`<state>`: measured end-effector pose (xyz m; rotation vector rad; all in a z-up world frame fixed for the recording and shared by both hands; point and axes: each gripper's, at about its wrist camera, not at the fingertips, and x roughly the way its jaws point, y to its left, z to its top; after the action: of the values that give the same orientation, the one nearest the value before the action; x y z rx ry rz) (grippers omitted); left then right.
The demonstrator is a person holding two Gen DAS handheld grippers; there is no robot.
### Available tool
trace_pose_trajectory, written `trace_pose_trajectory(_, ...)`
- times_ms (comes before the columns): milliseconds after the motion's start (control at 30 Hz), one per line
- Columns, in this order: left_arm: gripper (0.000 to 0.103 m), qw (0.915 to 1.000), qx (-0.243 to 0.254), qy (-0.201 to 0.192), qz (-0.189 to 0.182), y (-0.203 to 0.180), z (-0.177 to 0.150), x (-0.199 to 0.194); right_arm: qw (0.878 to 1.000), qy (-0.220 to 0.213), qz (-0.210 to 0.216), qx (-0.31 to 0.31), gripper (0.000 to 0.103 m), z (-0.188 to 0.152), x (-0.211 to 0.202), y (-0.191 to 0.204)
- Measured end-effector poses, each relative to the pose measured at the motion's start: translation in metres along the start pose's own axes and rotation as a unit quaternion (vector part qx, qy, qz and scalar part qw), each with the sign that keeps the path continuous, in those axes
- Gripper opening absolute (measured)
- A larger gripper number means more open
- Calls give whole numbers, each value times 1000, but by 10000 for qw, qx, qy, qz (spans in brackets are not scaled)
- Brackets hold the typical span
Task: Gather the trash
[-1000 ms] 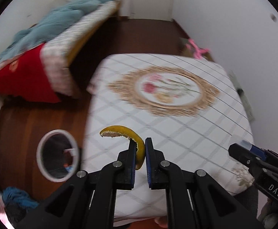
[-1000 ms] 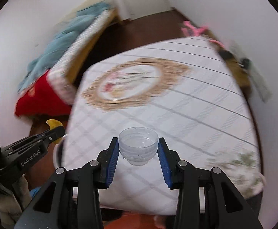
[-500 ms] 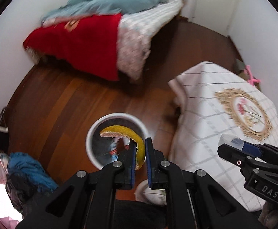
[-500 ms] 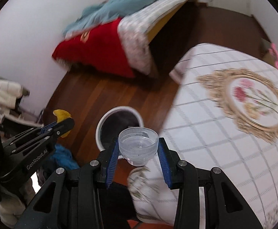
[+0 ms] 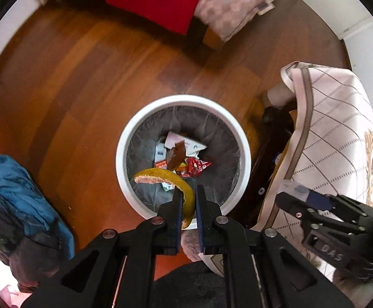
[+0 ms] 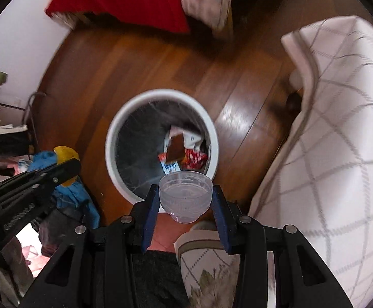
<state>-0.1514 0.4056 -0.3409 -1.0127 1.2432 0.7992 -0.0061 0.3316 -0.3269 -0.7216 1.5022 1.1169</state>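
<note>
You hold the peel (image 5: 172,183) and cup (image 6: 185,195) pinched in your jaws above the bin (image 5: 183,101), ready to drop.

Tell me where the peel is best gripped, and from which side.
Grip the peel at one end, across its thin wall, coming from above. It is a curved strip, so flat pads pinch it best rind to pith. The left claw holds it that way now over the bin, its free end arching out in front, which looks secure.
</note>
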Motion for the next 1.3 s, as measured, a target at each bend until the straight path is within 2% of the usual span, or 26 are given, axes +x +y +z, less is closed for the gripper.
trace_pose_trajectory(133, 7, 9996, -140, 217, -104, 13, 10, 14, 9991, 413, -126, -51, 42, 21, 41, 4)
trace_pose_trajectory(333, 8, 9994, -192, 255, -166, 17, 15, 14, 9976, 613, -241, -211, 42, 35, 68, 12)
trace_pose_trajectory(433, 13, 9995, -209, 195, -149, 16, 11, 13, 9973, 664, -185, -269, 43, 37, 72, 12)
trace_pose_trajectory(500, 33, 9997, -208, 125, -104, 16, 10, 11, 9970, 695, -174, -288, 48, 40, 73, 10)
trace_pose_trajectory(533, 62, 9997, -220, 84, -89, 15, 10, 10, 9970, 688, -168, -303, 57, 40, 72, 9)
trace_pose_trajectory(567, 85, 9997, -236, 28, -75, 16, 9, 7, 9973, 647, -174, -317, 62, 38, 68, 8)
trace_pose_trajectory(700, 87, 9994, -313, -167, 34, 19, 1, -6, 9974, 527, -273, -413, 73, 36, 58, 10)
trace_pose_trajectory(733, 91, 9993, -315, -192, 61, 19, 0, -8, 9975, 481, -261, -437, 75, 35, 53, 11)
trace_pose_trajectory(767, 100, 9991, -325, -238, 142, 20, -4, -13, 9976, 448, -263, -459, 77, 33, 48, 11)
trace_pose_trajectory(800, 101, 9988, -333, -296, 183, 21, -7, -16, 9975, 415, -297, -483, 80, 32, 44, 12)
trace_pose_trajectory(867, 102, 9981, -383, -406, 249, 23, -12, -26, 9973, 330, -354, -549, 95, 30, 35, 15)
trace_pose_trajectory(933, 102, 9973, -425, -507, 311, 23, -19, -36, 9968, 215, -496, -592, 102, 25, 22, 16)
trace_pose_trajectory(1133, 102, 9941, -464, -903, 385, 22, -42, -77, 9963, -72, -644, -559, 103, 12, -14, 13)
trace_pose_trajectory(1300, 102, 9901, -409, -1292, 377, 15, -69, -122, 9970, -379, -450, -505, 103, -8, -58, 11)
